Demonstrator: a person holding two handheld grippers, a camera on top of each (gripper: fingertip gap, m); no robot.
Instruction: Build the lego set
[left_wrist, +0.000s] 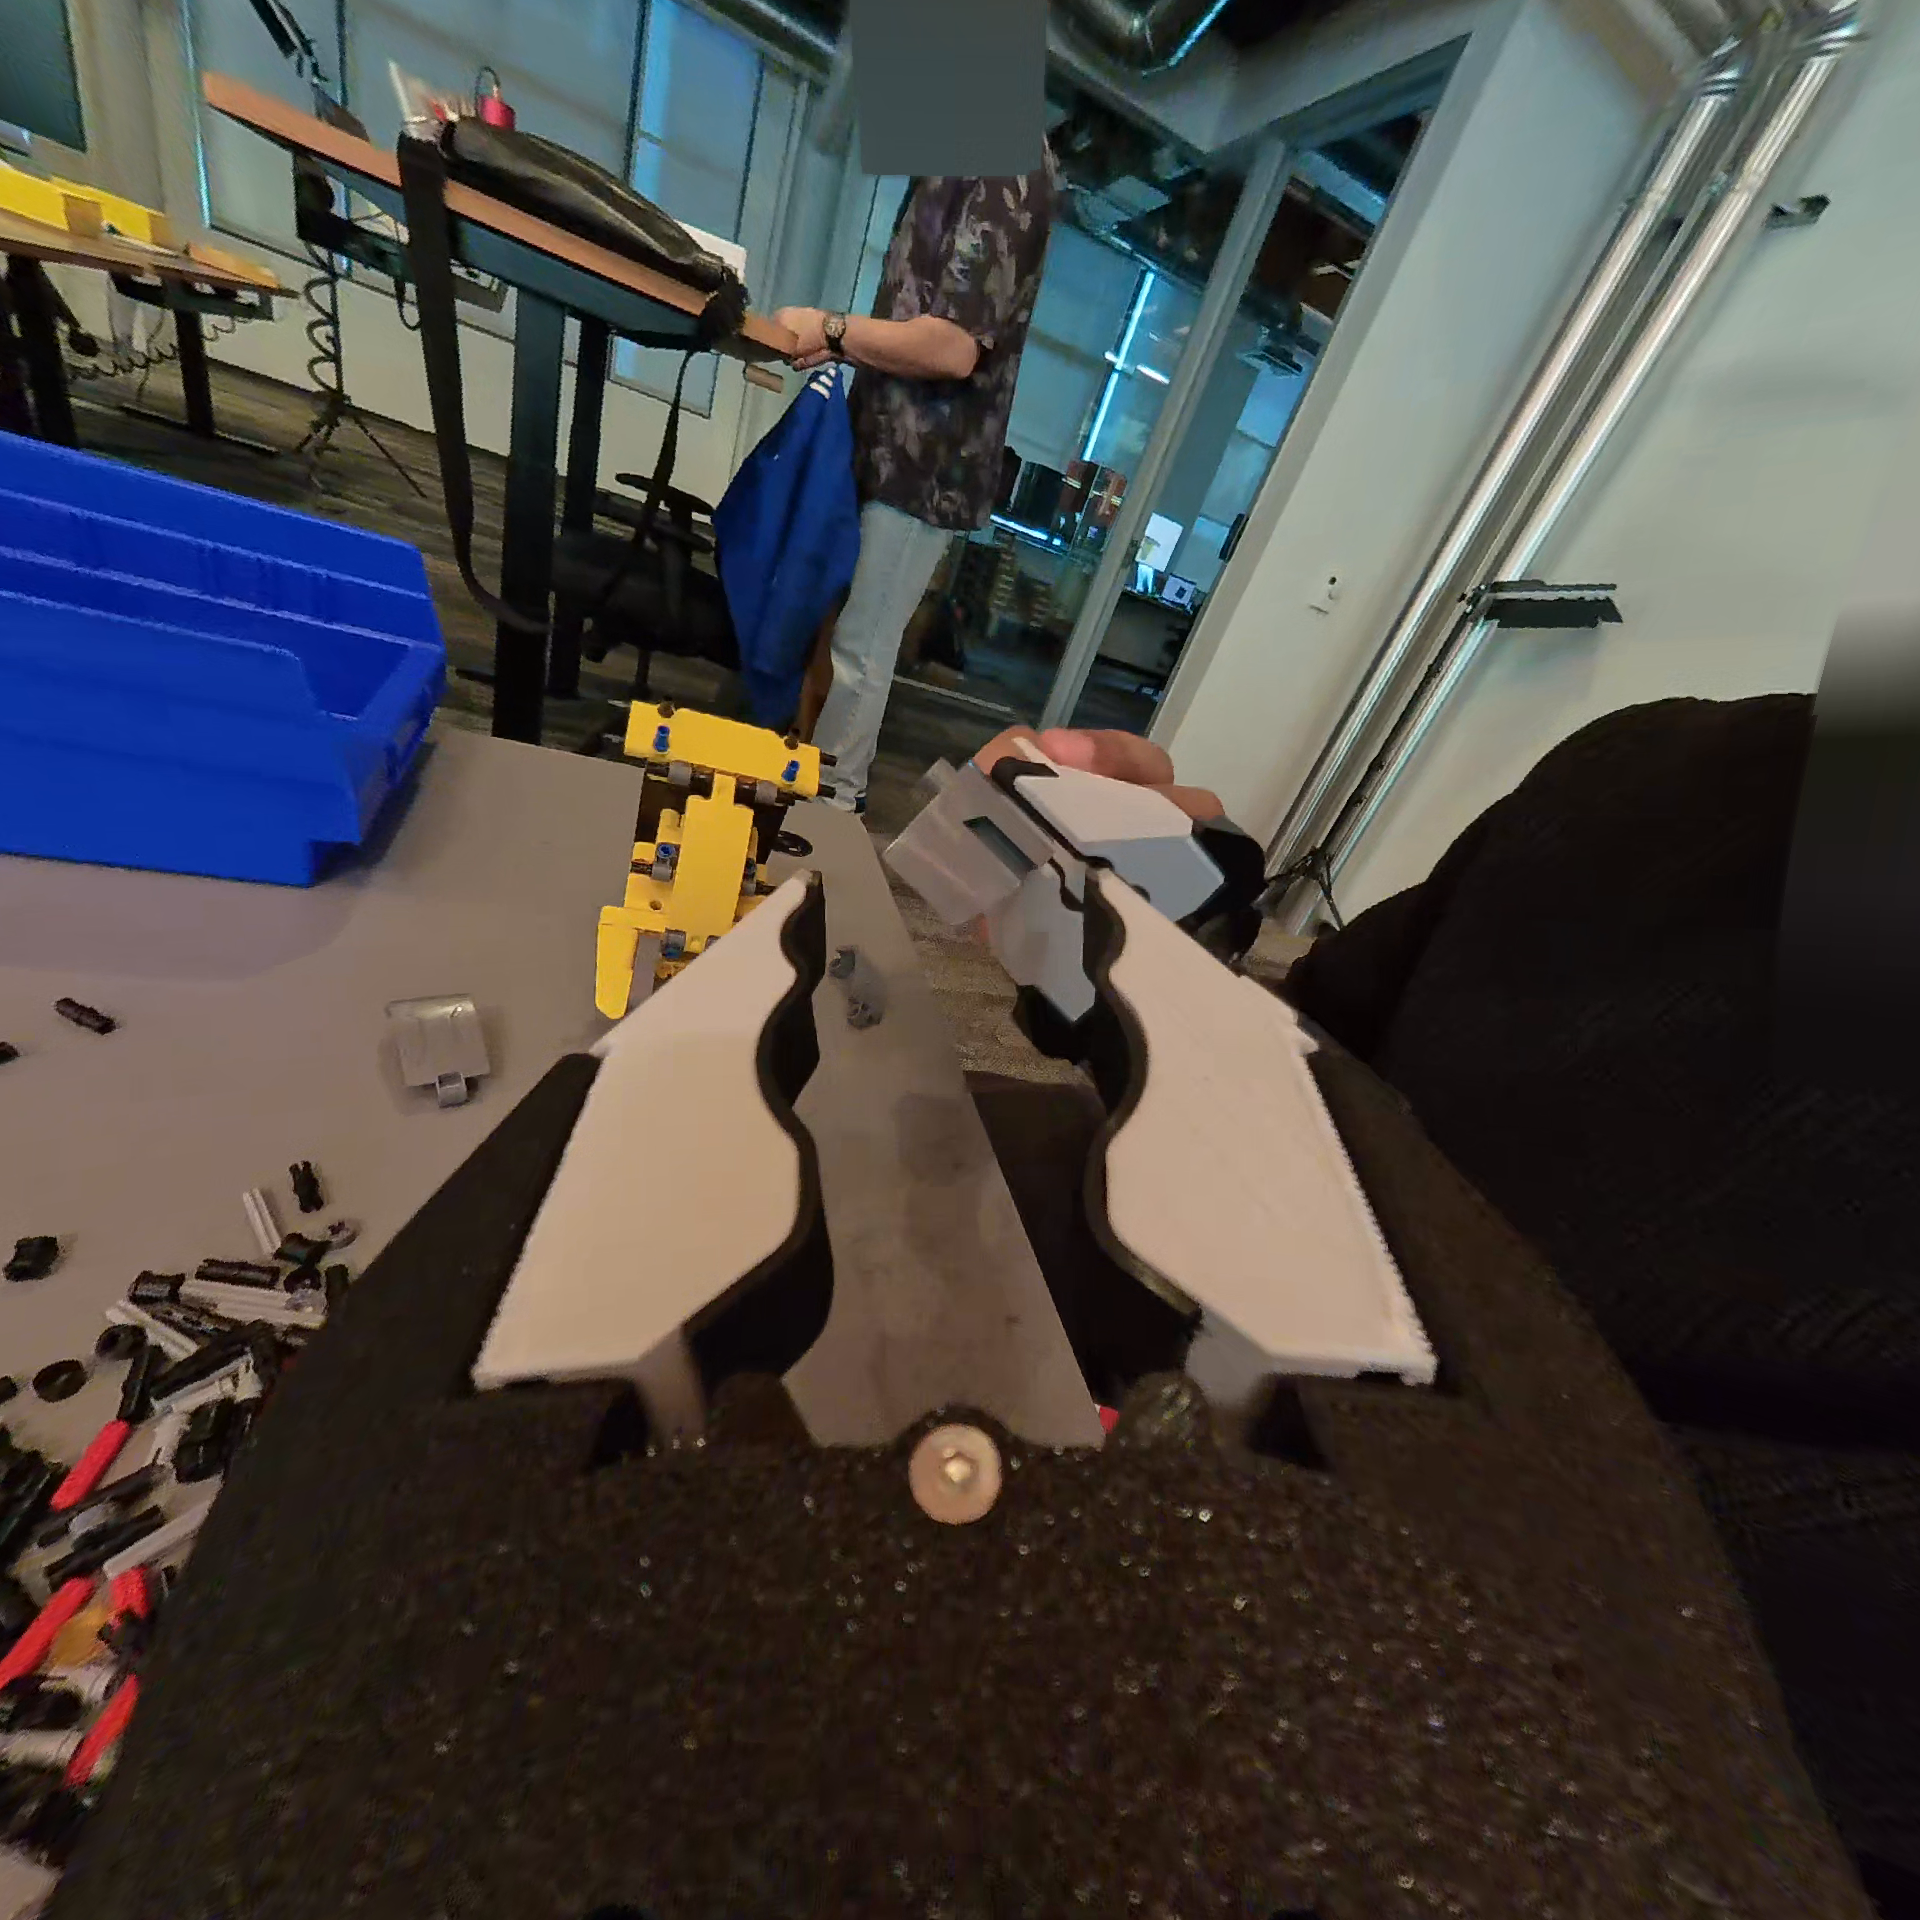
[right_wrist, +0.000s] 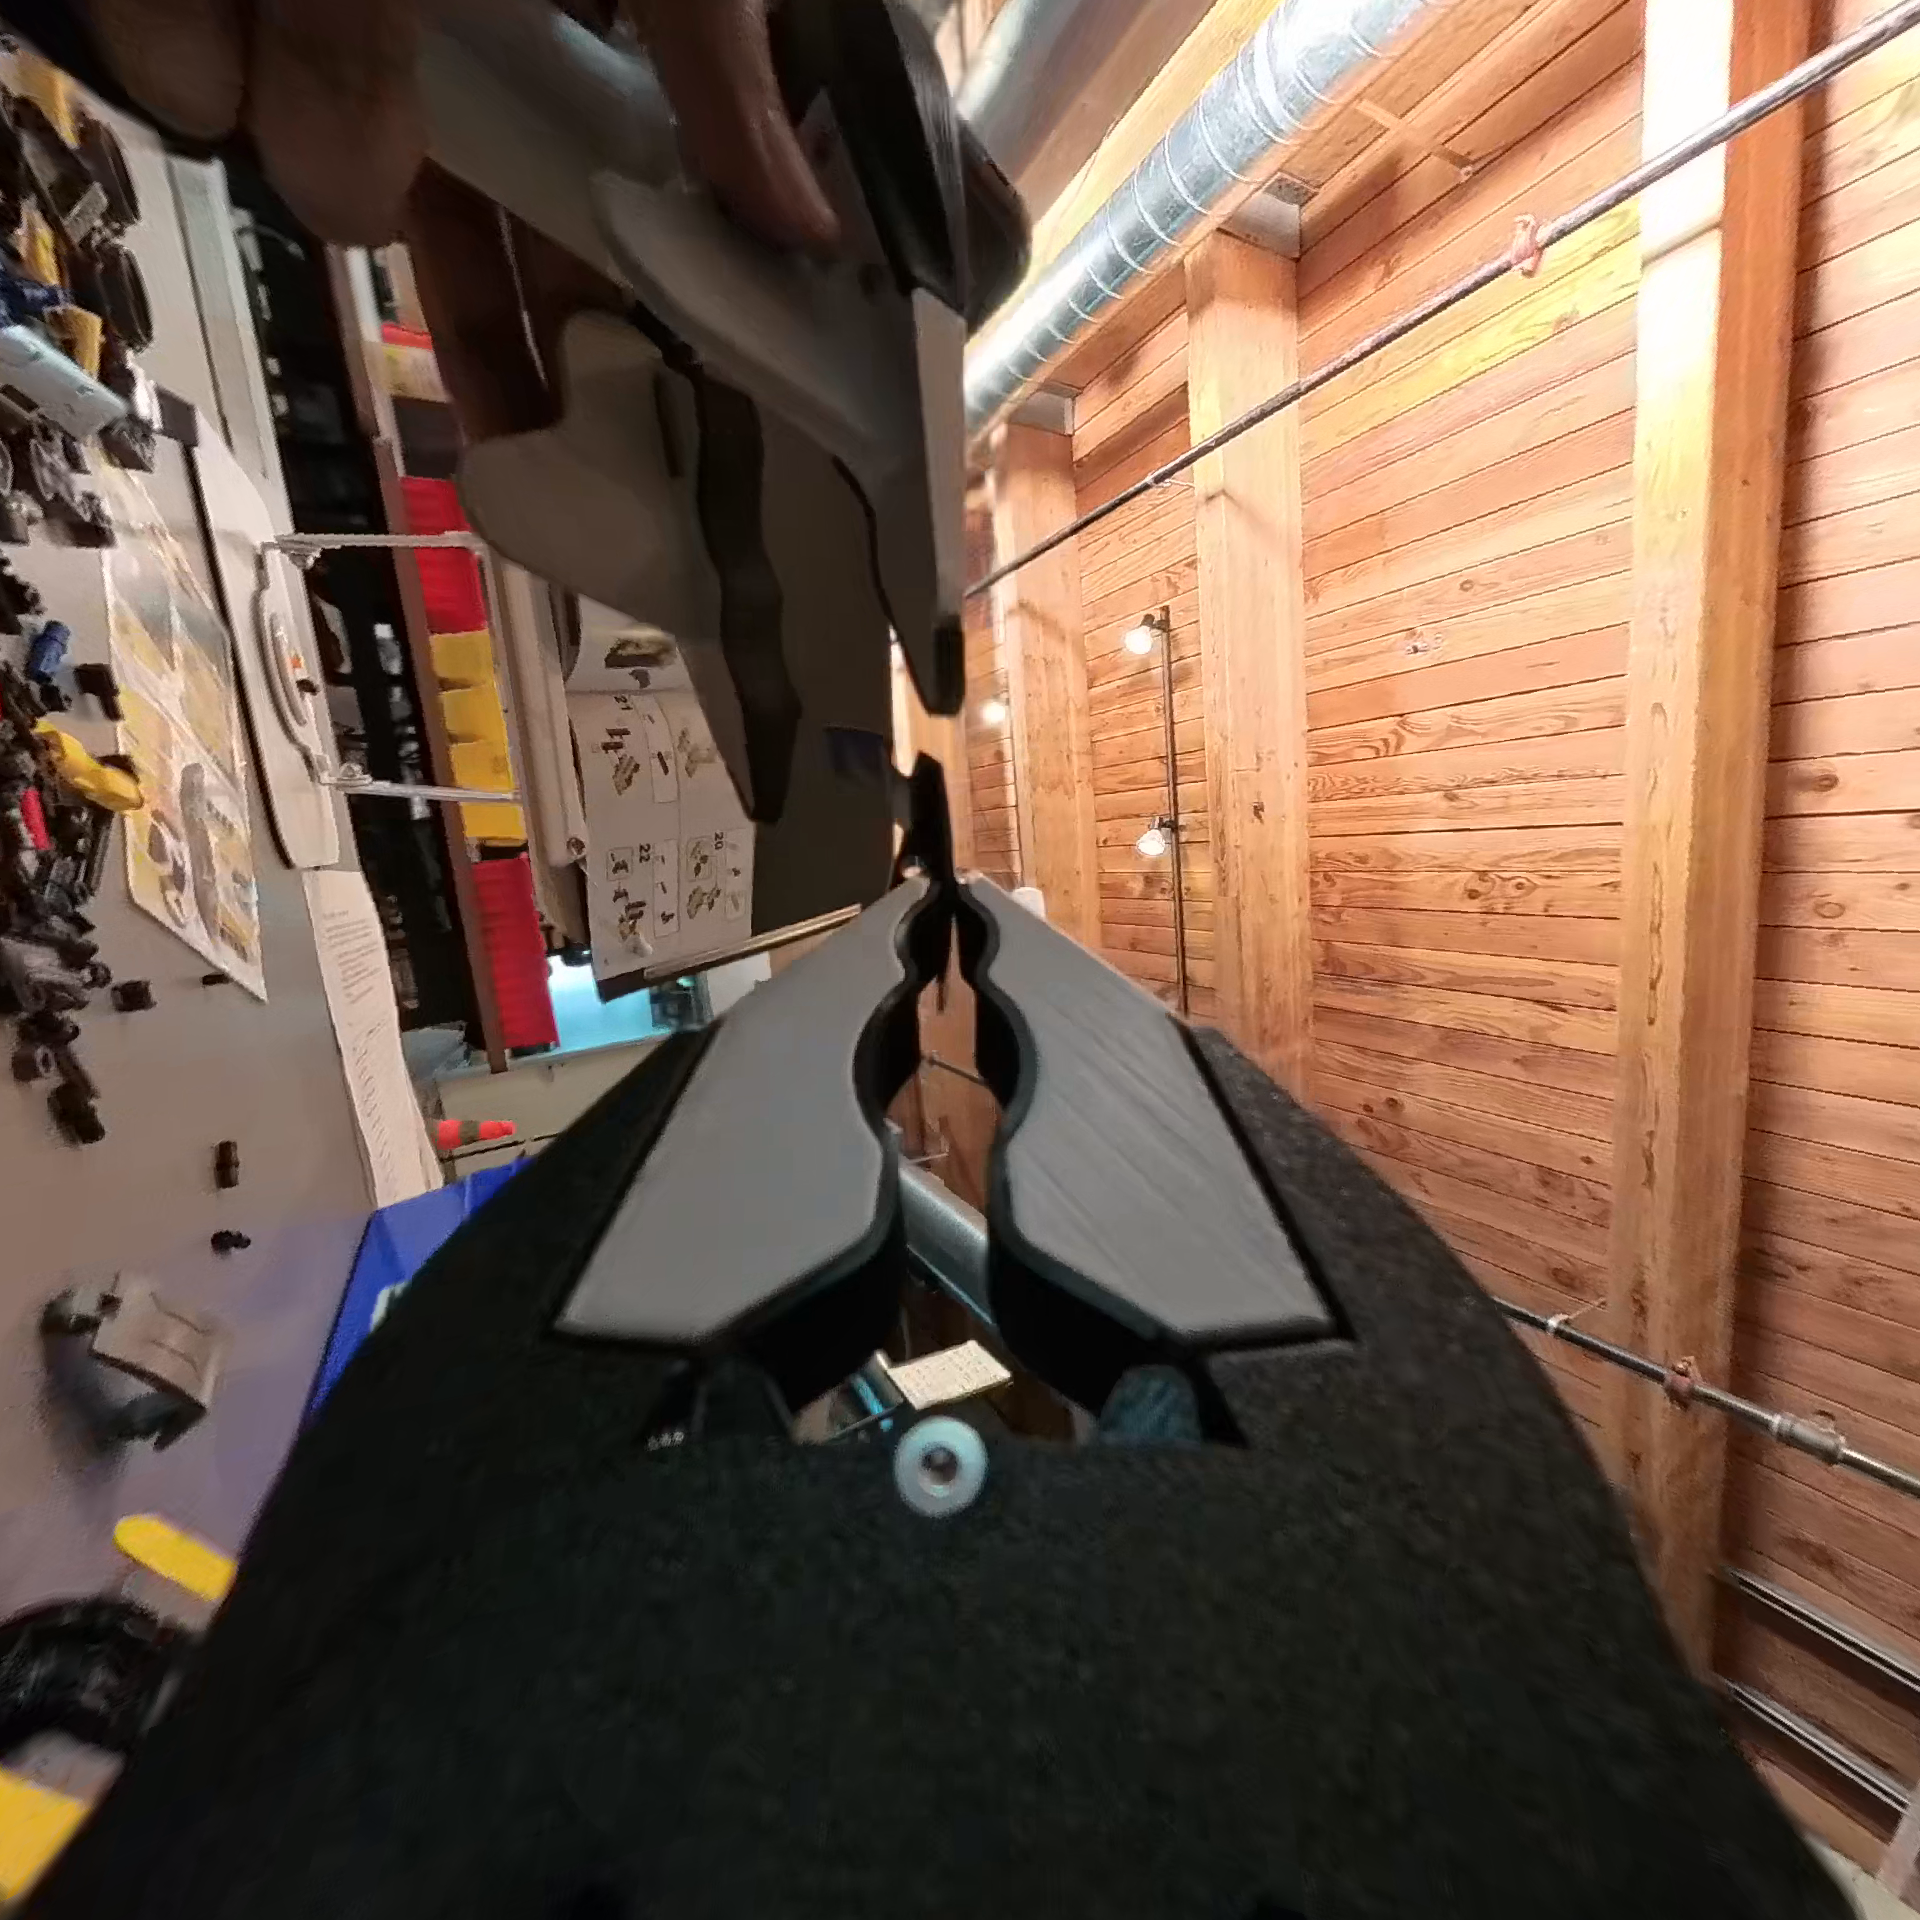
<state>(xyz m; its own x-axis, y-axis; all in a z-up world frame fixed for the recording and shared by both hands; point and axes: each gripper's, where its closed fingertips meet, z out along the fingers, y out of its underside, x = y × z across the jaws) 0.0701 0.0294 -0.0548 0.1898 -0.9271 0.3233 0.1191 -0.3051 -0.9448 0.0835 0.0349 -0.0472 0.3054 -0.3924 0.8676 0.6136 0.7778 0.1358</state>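
Left gripper (left_wrist: 951, 914): ours, jaws spread, empty, above grey table (left_wrist: 260, 997) beside yellow brick model (left_wrist: 691, 862). Right gripper (right_wrist: 943, 894): pinching small black part (right_wrist: 928, 821); we judge a steady squeeze keeps it.

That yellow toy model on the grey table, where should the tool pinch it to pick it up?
Probably at the narrow yellow neck in the middle of the yellow model, coming from above with one finger on each side. The wide top bar and flared bottom look harder to span. The open left tool is nearest; the right tool is shut on a small black piece.
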